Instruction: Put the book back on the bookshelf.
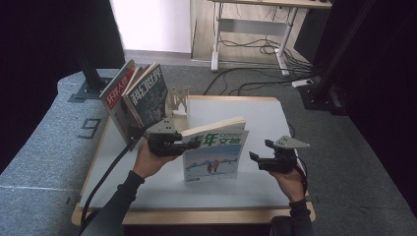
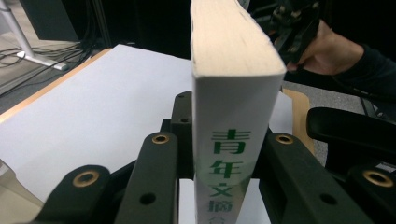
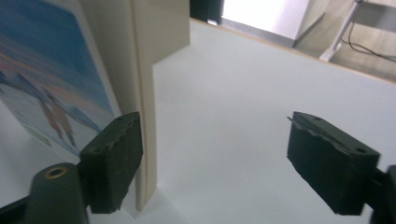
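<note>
A thick magazine (image 1: 214, 156) with green characters and a snowy cover picture stands upright on the white table (image 1: 260, 115). My left gripper (image 1: 187, 146) is shut on its spine (image 2: 229, 154), one black jaw on either side. My right gripper (image 1: 253, 158) hovers low just right of the magazine's free edge, and it also shows far off behind the magazine (image 2: 296, 28). In the right gripper view its jaws (image 3: 222, 158) stand wide open. The left pad (image 3: 114, 158) sits beside the page edge (image 3: 145, 116), and bare table lies between the pads.
Two more magazines (image 1: 133, 96) lean at the table's back left, next to a small wooden rack (image 1: 177, 101). Behind the table, cables (image 1: 255, 81) run across the floor under a desk frame (image 1: 216, 44). Dark curtains stand on both sides.
</note>
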`<state>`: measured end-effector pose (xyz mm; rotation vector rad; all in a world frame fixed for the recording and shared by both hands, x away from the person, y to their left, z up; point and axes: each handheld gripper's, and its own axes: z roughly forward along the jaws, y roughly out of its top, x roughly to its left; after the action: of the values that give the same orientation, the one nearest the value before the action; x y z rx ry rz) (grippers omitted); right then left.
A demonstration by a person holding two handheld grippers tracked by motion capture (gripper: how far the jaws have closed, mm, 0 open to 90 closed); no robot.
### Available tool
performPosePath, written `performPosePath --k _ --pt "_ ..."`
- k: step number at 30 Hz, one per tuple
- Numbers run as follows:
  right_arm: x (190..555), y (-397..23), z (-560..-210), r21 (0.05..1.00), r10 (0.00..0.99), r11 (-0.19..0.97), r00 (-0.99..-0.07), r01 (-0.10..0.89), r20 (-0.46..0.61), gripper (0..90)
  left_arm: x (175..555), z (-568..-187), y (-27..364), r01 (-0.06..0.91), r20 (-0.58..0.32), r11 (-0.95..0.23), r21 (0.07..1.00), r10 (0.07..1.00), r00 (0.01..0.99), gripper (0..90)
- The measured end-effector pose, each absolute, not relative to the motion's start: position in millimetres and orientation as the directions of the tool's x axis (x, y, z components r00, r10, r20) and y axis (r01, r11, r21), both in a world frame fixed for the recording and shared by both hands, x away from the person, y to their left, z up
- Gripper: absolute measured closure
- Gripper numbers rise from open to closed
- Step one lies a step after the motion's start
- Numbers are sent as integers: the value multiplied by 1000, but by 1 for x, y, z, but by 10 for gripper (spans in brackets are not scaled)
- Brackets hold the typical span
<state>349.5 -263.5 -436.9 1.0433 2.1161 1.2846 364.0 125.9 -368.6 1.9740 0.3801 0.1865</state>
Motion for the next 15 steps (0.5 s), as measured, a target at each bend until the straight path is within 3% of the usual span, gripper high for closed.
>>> performPosePath --k 15 --pt "356 -262 -498 786 843 333 -539 520 -1 96 363 -369 125 191 -46 -376 907 364 930 736"
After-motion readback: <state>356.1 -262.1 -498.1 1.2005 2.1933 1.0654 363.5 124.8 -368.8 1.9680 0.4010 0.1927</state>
